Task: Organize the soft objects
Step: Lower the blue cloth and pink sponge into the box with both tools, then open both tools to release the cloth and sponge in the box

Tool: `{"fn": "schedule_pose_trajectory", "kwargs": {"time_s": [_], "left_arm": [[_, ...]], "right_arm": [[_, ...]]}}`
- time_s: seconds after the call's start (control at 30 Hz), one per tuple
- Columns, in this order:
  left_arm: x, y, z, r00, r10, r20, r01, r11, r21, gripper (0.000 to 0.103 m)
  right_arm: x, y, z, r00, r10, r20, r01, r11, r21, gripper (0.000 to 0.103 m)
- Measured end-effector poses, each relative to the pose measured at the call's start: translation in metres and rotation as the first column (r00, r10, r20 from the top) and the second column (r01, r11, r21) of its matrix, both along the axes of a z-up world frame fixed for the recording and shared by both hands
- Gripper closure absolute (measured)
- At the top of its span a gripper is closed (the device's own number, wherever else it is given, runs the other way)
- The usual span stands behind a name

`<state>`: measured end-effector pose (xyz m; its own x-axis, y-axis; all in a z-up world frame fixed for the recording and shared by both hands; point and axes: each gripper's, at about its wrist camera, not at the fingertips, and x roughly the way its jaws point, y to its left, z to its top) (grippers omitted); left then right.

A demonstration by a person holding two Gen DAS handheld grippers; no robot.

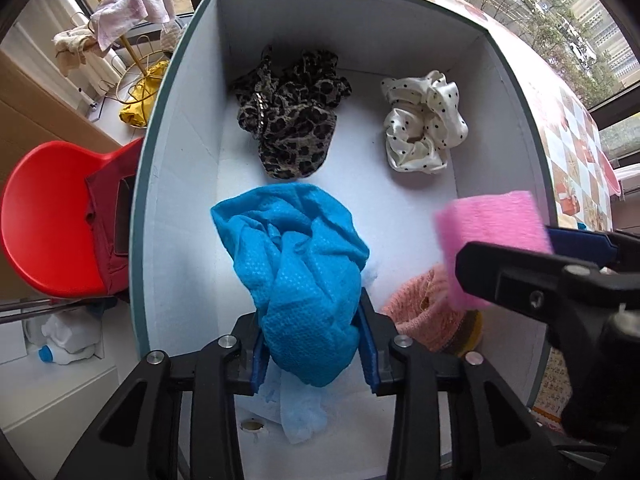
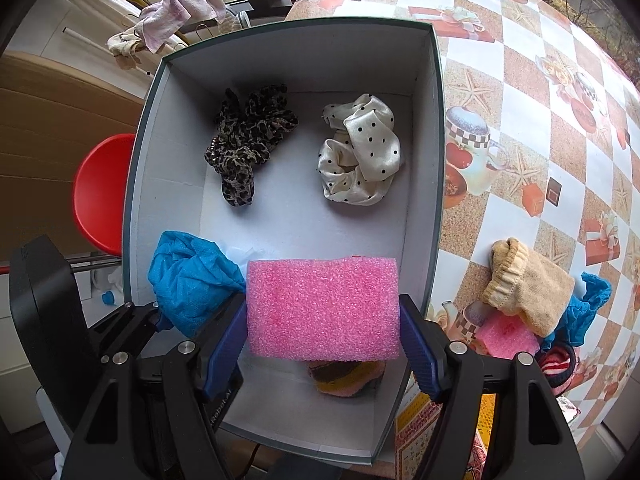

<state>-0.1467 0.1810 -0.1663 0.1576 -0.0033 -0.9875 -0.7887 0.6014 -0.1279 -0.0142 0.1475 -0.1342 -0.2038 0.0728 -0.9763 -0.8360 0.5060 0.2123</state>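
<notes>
My left gripper [image 1: 314, 344] is shut on a crumpled blue cloth [image 1: 296, 276] and holds it over the near left part of the white box [image 1: 180, 184]. My right gripper [image 2: 322, 344] is shut on a pink foam sponge [image 2: 323, 308] above the box's [image 2: 148, 152] near right part. The sponge [image 1: 490, 236] and right gripper also show at the right of the left wrist view. Inside the box lie a leopard-print scrunchie [image 1: 292, 116], a white polka-dot scrunchie [image 1: 424, 120] and a pink knitted item [image 1: 420, 312]. The blue cloth shows in the right wrist view [image 2: 188, 280] too.
On the patterned tablecloth [image 2: 520, 100] right of the box lie a beige sock [image 2: 528, 284], another pink sponge [image 2: 508, 338], a blue cloth [image 2: 588, 304] and a red striped band [image 2: 558, 368]. A red chair [image 1: 52, 216] stands left of the table.
</notes>
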Motion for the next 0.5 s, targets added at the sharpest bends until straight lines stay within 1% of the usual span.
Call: {"fn": "schedule_pose_trajectory", "kwargs": {"time_s": [0.07, 0.27, 0.4, 0.5], "left_arm": [[-0.003, -0.002, -0.001, 1.0, 0.0, 0.008, 0.0, 1.0, -0.015, 0.058], [-0.014, -0.014, -0.002, 1.0, -0.009, 0.021, 0.01, 0.999, -0.041, 0.05], [-0.027, -0.024, -0.007, 1.0, -0.007, 0.015, 0.008, 0.998, -0.055, 0.05], [-0.036, -0.031, -0.012, 1.0, -0.007, -0.015, 0.006, 0.998, -0.066, 0.05]], "right_arm": [[-0.001, -0.003, 0.001, 1.0, 0.003, -0.001, -0.003, 1.0, 0.008, 0.025], [-0.013, -0.012, -0.001, 1.0, 0.022, -0.004, -0.022, 1.0, -0.009, 0.025], [-0.023, -0.017, -0.003, 0.999, 0.048, -0.009, -0.048, 0.998, -0.026, 0.025], [-0.032, -0.022, -0.004, 0.998, 0.065, -0.021, -0.066, 0.997, -0.033, 0.025]]}}
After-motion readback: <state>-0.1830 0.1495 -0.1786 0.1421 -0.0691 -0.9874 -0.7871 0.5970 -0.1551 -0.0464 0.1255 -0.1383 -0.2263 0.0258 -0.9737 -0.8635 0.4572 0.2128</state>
